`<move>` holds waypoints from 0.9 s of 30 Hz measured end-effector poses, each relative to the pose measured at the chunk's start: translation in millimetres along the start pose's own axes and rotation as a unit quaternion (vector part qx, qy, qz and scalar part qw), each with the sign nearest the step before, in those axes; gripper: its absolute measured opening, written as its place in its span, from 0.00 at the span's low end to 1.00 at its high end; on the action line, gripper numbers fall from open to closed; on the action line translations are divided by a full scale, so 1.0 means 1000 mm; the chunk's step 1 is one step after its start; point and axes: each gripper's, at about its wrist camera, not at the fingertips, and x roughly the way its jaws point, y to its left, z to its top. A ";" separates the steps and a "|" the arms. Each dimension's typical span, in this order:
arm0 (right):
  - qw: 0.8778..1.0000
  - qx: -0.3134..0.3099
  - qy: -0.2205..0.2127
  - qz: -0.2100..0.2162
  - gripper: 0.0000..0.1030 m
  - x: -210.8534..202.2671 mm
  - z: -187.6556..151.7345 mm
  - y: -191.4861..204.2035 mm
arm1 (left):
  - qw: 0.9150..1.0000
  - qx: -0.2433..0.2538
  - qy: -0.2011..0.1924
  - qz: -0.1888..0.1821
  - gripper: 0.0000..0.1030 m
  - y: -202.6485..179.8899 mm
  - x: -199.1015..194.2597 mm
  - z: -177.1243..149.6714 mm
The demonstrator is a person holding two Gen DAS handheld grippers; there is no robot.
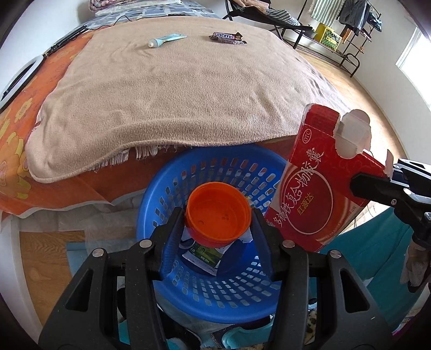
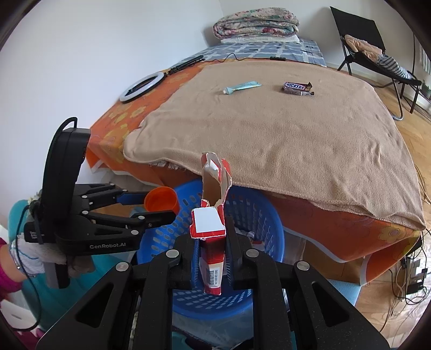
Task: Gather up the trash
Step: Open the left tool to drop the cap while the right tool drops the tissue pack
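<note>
My left gripper (image 1: 218,223) is shut on an orange plastic cup (image 1: 217,212), held over the blue basket (image 1: 172,188) on the floor by the bed. The same cup (image 2: 161,203) and left gripper (image 2: 150,206) show at the left of the right wrist view. My right gripper (image 2: 211,242) is shut on a torn red medicine box (image 2: 211,253), also above the basket (image 2: 266,215); that box (image 1: 320,193) appears at the right in the left wrist view. A green-and-white packet (image 1: 203,257) lies inside the basket. A Snickers bar (image 2: 297,88) and a light-blue tube (image 2: 242,86) lie on the beige blanket.
The bed with its beige blanket (image 2: 282,140) and orange sheet (image 2: 363,237) rises just behind the basket. A ring light (image 2: 141,87) lies at the bed's left edge, folded bedding (image 2: 256,25) at its far end. A black folding chair (image 2: 377,53) and cables (image 2: 412,272) are at the right.
</note>
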 end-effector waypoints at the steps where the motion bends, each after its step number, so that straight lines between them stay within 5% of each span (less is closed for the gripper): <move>1: 1.000 0.001 0.002 -0.001 0.14 0.002 0.000 0.000 | 1.000 -0.001 0.001 0.001 0.50 0.000 0.001 0.000; 12: 1.000 0.013 0.022 -0.010 0.17 0.016 -0.006 -0.006 | 1.000 -0.004 0.021 0.009 0.50 0.003 0.012 -0.002; 16: 0.999 0.014 0.028 -0.019 0.18 0.020 -0.006 -0.007 | 1.000 -0.004 0.022 0.012 0.61 0.003 0.014 -0.002; 20: 0.999 0.020 0.025 -0.025 0.41 0.020 -0.006 -0.010 | 1.000 -0.005 0.022 0.013 0.61 0.004 0.015 -0.002; 25: 0.999 0.023 0.025 -0.035 0.46 0.020 -0.006 -0.013 | 0.999 -0.011 0.026 0.016 0.67 0.007 0.017 -0.002; 27: 0.999 0.025 0.025 -0.041 0.55 0.021 -0.005 -0.014 | 1.000 -0.013 0.023 0.017 0.68 0.008 0.016 -0.001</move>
